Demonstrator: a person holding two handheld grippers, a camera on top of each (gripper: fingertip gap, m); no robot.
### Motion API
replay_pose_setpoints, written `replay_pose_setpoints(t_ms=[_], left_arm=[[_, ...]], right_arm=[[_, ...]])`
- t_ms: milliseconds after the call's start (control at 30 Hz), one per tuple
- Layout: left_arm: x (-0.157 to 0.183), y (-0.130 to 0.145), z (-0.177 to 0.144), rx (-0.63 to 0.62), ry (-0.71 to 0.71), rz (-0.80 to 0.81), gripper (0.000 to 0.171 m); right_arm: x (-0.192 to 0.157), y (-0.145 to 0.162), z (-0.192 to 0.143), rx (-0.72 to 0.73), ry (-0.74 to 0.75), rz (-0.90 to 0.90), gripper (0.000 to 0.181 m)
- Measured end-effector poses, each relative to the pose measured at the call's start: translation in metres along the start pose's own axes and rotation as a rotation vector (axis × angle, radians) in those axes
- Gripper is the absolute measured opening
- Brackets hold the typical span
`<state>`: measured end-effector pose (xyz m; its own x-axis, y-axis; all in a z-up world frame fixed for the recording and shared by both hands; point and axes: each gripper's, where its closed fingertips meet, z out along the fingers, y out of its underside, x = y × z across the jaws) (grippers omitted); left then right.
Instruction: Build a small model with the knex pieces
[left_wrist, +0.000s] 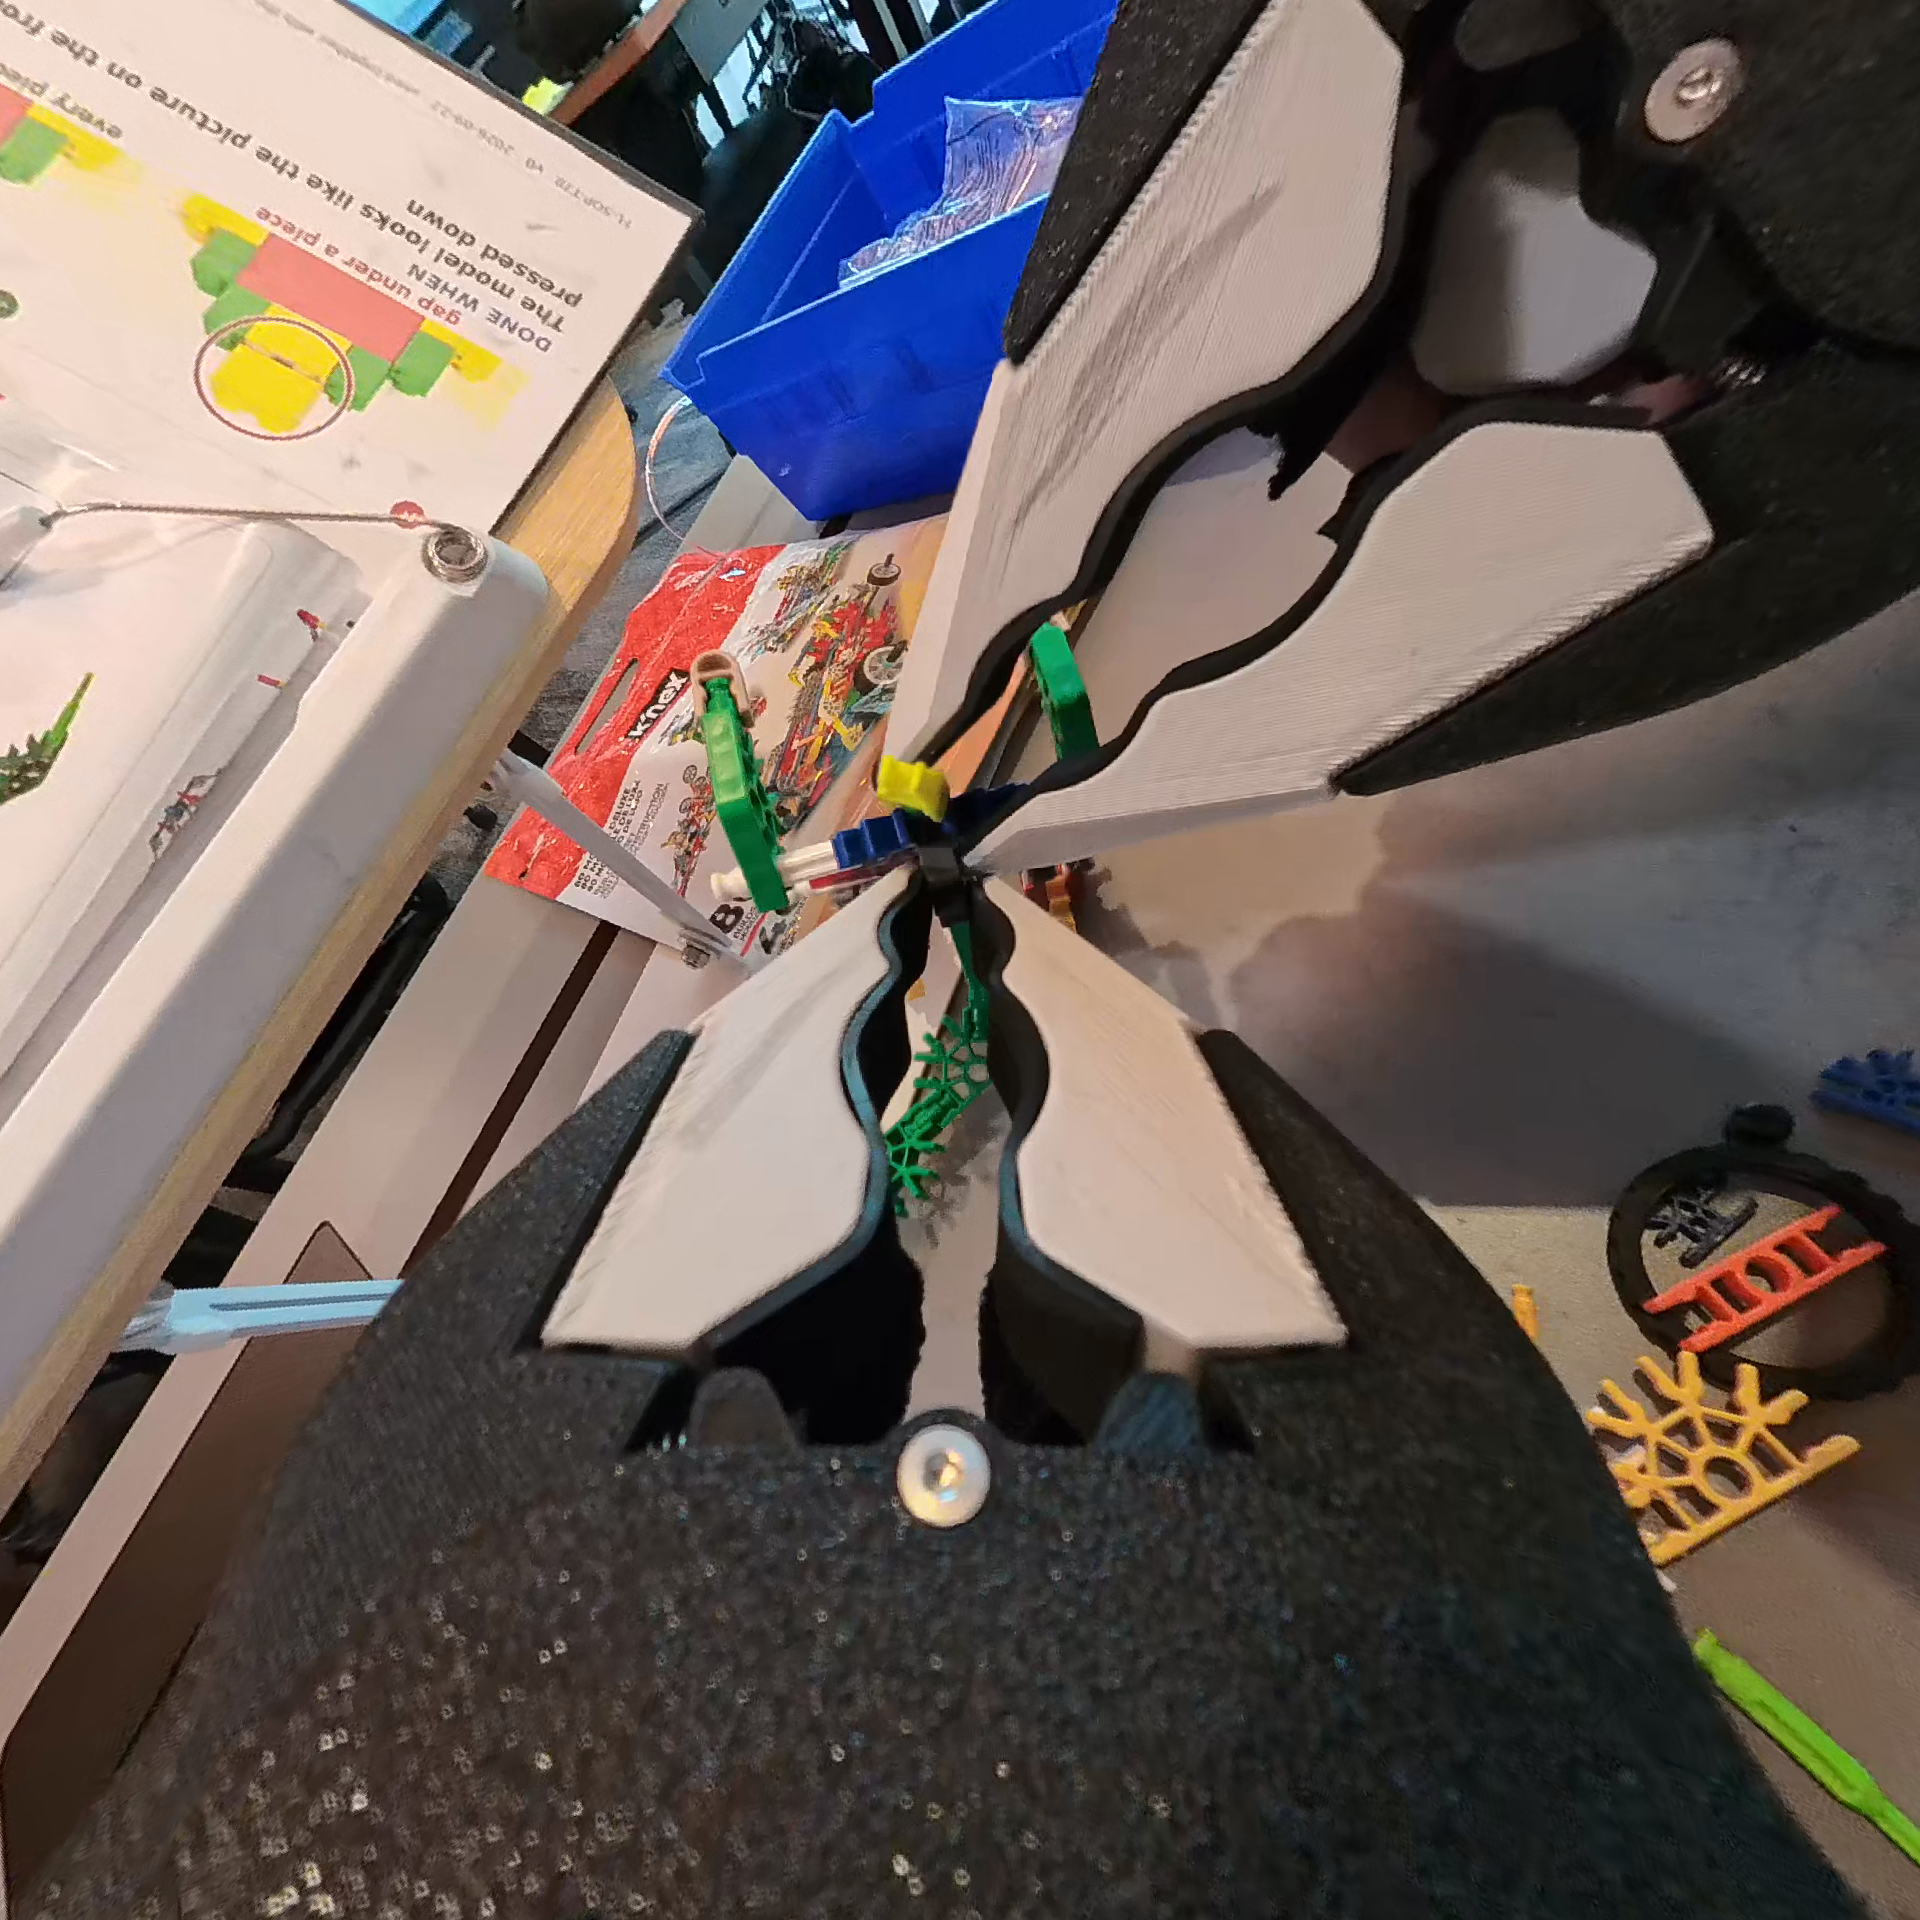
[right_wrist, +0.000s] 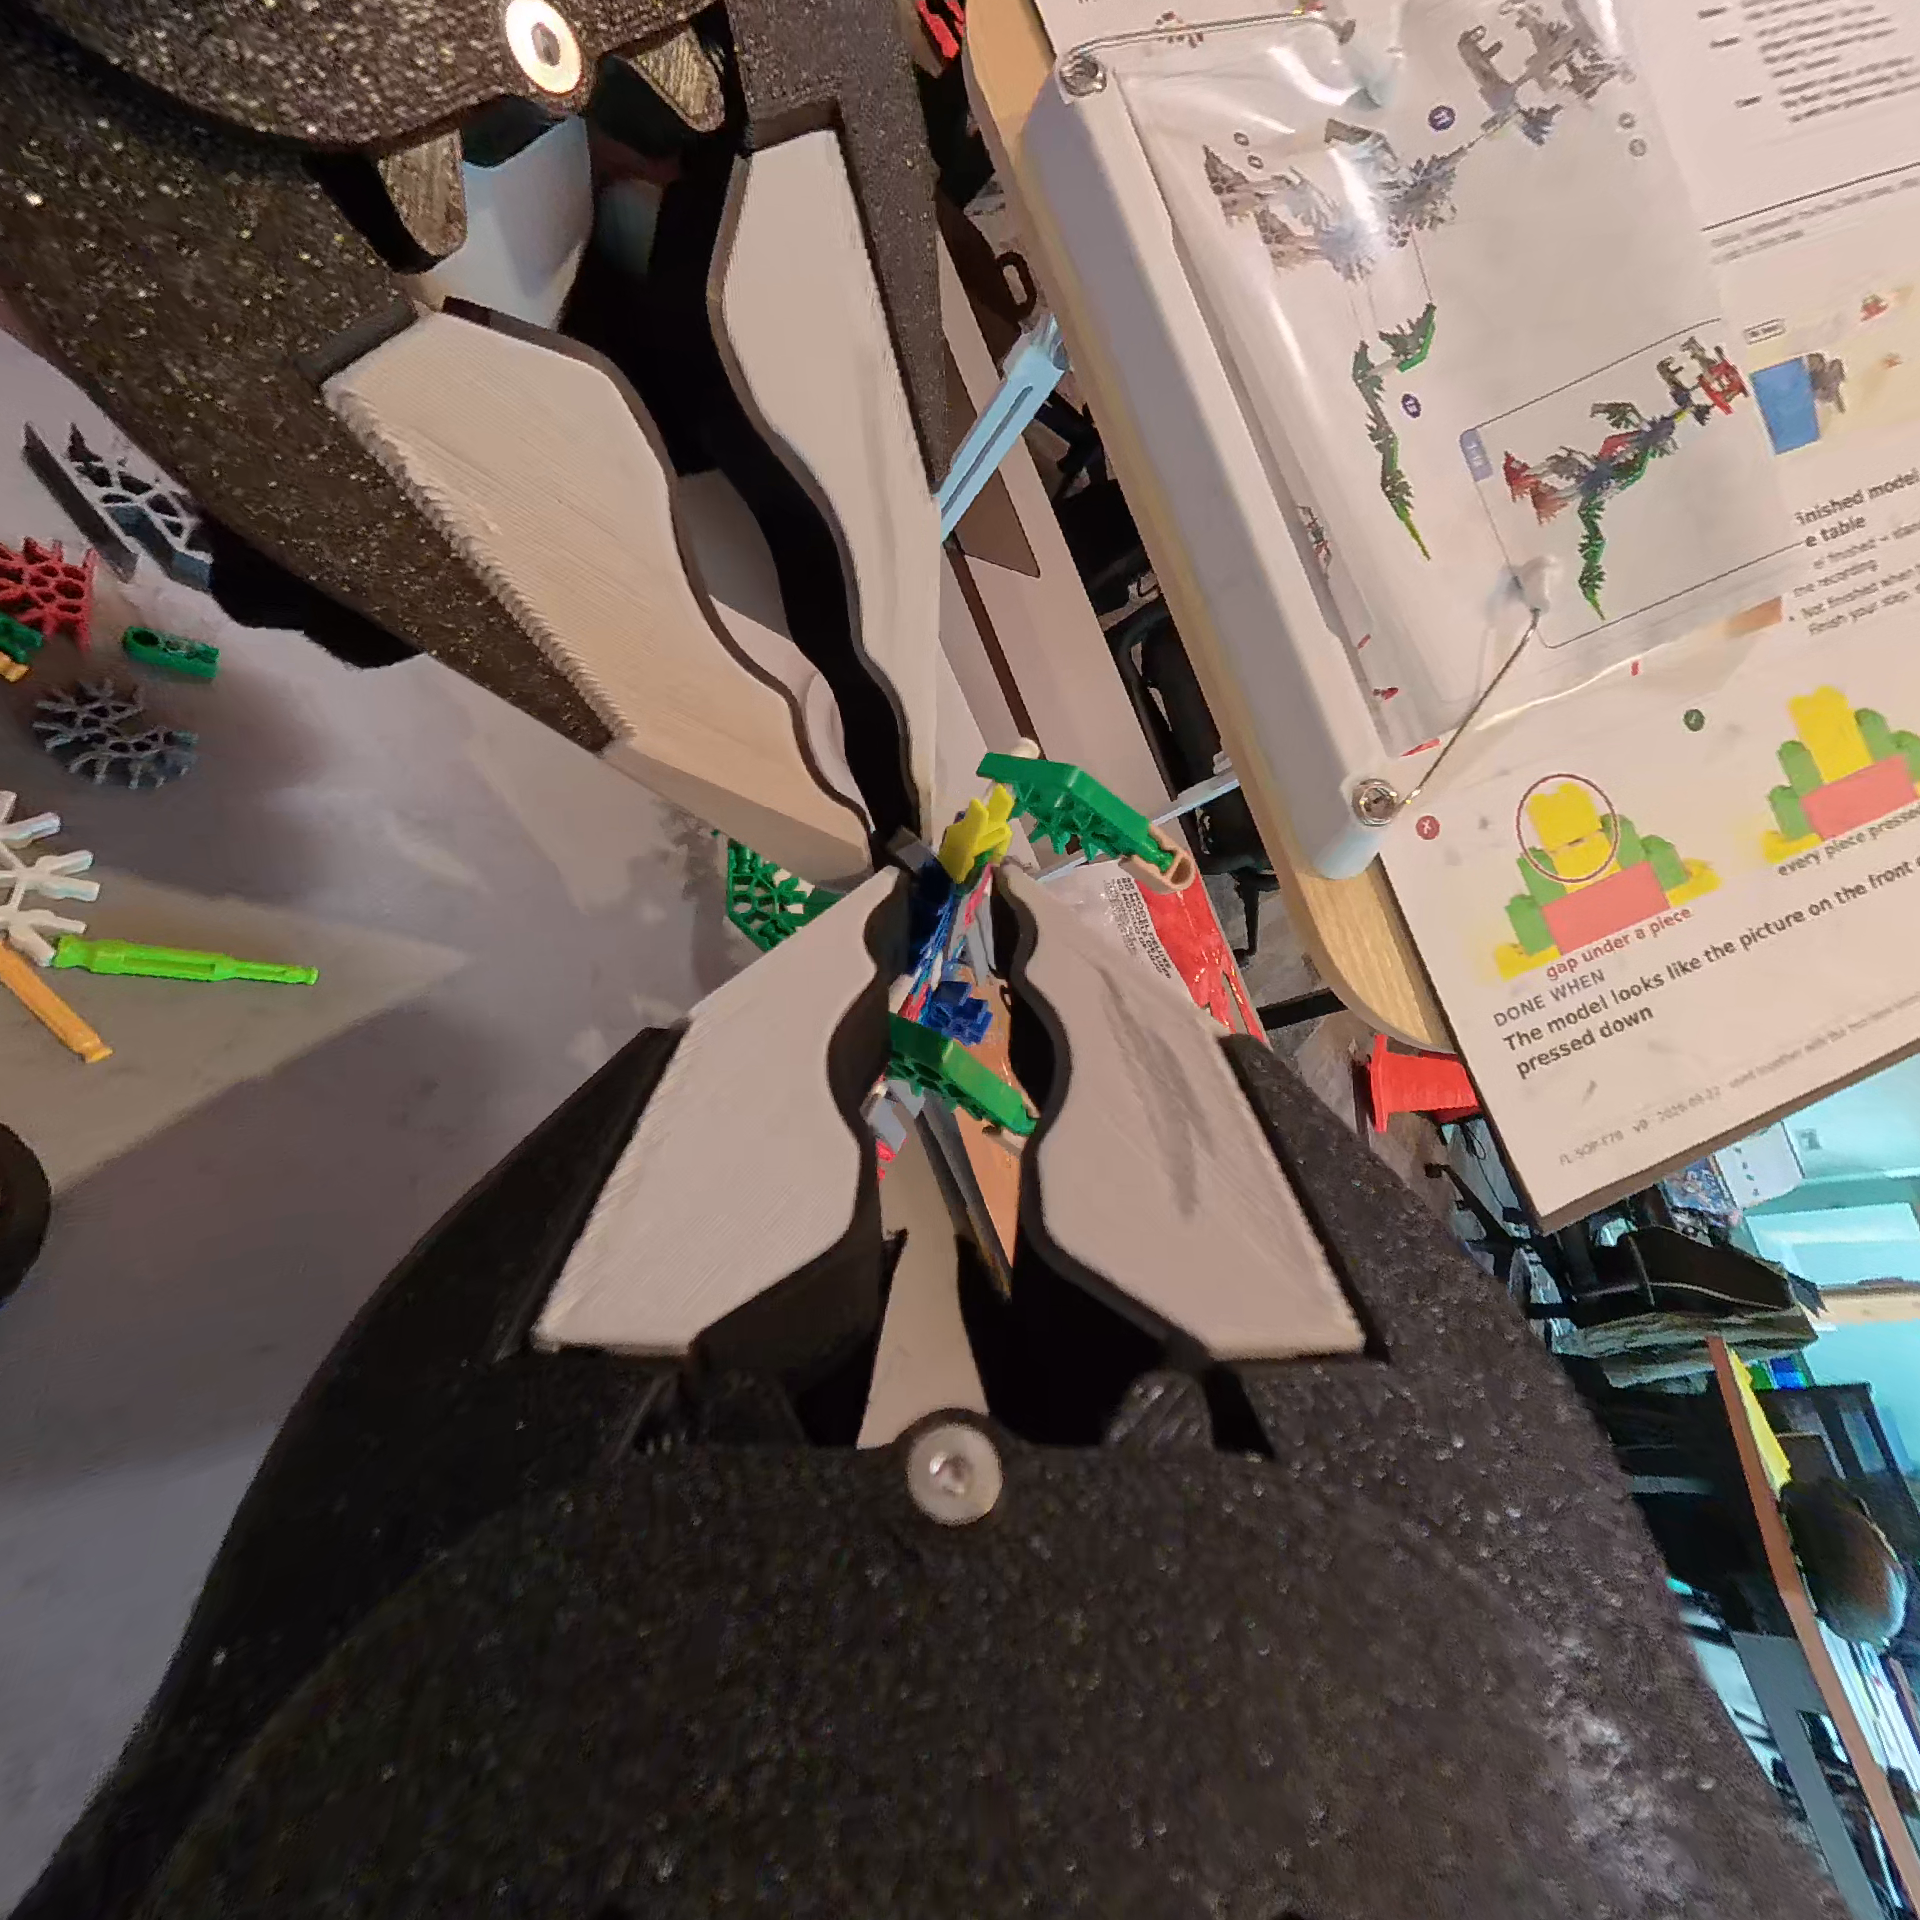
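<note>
Overhead, grey tabletop (right_wrist: 260, 1195) beside cluttered shelves (right_wrist: 1714, 1351)

blue bin (left_wrist: 831, 343), yellow connector (left_wrist: 1704, 1449), orange ladder piece (left_wrist: 1756, 1283)

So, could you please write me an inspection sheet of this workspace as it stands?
Surface: grey table, partly shadowed.
Job's things: small rod-and-connector model, green, blue, yellow, held between both tongs.
Clutter: yellow connector, orange piece in black ring, green rod, grey connector.
Grippers: left tongs and right tongs shut on the model, tip to tip.
Cables: nothing seen.
Surroundings: blue bins, instruction board, toy box.
</note>
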<state>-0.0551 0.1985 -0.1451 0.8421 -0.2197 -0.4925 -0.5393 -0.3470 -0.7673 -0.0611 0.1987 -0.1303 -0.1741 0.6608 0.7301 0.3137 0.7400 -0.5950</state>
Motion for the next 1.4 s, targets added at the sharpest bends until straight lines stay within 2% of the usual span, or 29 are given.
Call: replay_pose_setpoints(t_ms=[200,533,1100,1400], left_arm=[[-0.0006,-0.0017,-0.0003,0.010,-0.001,-0.018,0.003],[-0.0034,-0.0069,-0.0029,0.035,-0.013,-0.035,0.003],[-0.0026,-0.0051,0.0020,0.001,-0.069,0.039,0.000],[-0.0059,-0.0095,-0.0037,0.038,-0.022,0.004,0.003]], right_arm=[[0.0045,0.0001,-0.0013,0.000,0.024,0.025,0.018],[0.0049,-0.0049,-0.0041,0.004,0.044,0.013,0.009],[-0.0007,-0.0021,-0.0015,-0.058,0.048,-0.138,0.005],[0.0063,-0.0053,-0.0052,0.013,-0.008,0.024,0.011]])
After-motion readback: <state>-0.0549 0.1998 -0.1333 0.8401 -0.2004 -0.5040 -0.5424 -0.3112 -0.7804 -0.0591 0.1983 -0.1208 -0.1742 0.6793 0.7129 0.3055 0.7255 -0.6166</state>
